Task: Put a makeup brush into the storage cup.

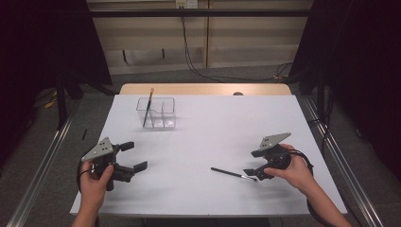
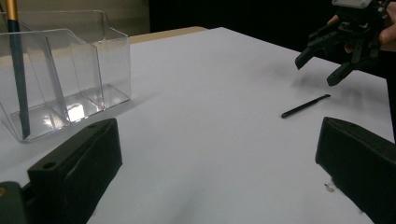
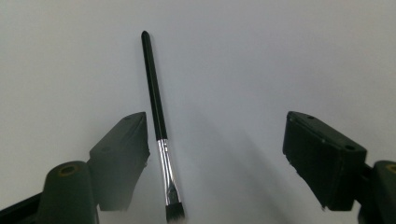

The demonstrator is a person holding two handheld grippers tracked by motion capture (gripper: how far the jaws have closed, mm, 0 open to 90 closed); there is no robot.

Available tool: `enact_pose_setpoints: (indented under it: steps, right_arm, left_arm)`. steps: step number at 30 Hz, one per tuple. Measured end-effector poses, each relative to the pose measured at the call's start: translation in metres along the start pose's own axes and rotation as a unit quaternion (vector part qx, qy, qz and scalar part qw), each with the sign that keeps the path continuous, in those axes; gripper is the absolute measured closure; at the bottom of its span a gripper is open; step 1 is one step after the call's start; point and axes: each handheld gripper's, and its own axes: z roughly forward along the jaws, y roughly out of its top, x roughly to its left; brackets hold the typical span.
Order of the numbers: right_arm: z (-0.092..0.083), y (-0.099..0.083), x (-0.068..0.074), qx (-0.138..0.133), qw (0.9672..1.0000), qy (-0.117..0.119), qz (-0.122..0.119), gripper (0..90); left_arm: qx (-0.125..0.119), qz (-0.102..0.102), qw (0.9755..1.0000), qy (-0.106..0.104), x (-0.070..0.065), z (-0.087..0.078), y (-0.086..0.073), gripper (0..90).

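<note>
We see a makeup brush (image 3: 158,126) with a glossy black handle, a shiny metal ferrule and dark bristles, lying on a matt white tabletop (image 1: 213,123) whose far edge shows bare pale wood. The organizer (image 1: 156,113) is clear, glossy plastic, smooth enough to catch highlights. The right tool (image 3: 215,158) has matt black jaws, apparently plastic, with slightly rough-looking edges.

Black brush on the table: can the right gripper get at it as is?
Probably yes. The black brush lies flat on the white table between the right gripper's open fingers, close beside one of them, with nothing else near it.
</note>
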Motion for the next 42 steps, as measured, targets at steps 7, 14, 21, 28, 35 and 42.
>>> enact_pose_setpoints:
  steps: [7, 14, 21, 28, 35, 42]
  right_arm:
    - [0.003, 0.003, 0.002, 0.03, 0.9995, 0.005, -0.003, 33.7]
    - [0.005, 0.005, 0.004, 0.067, 0.9976, 0.014, -0.008, 47.1]
    - [0.008, 0.005, 0.008, 0.091, 0.9955, 0.017, -0.023, 52.9]
    - [0.012, 0.007, 0.013, 0.104, 0.9936, 0.03, -0.034, 59.3]
    - [0.019, 0.01, 0.02, 0.122, 0.9906, 0.039, -0.048, 63.2]
    - [0.022, 0.014, 0.023, 0.142, 0.9873, 0.025, -0.067, 75.2]
  left_arm:
    - [-0.001, 0.0, 1.0, -0.001, 0.0, 0.001, 0.0, 0.3]
    - [0.0, 0.001, 1.0, -0.003, -0.001, 0.002, 0.0, 0.4]
    - [0.001, 0.001, 1.0, -0.006, 0.0, 0.003, 0.0, 0.4]
    - [0.002, 0.0, 1.0, -0.008, 0.0, 0.004, 0.0, 0.5]
    - [0.002, 0.002, 1.0, -0.008, 0.0, 0.004, 0.0, 0.5]
    - [0.005, 0.001, 1.0, -0.009, 0.0, 0.005, 0.0, 0.5]
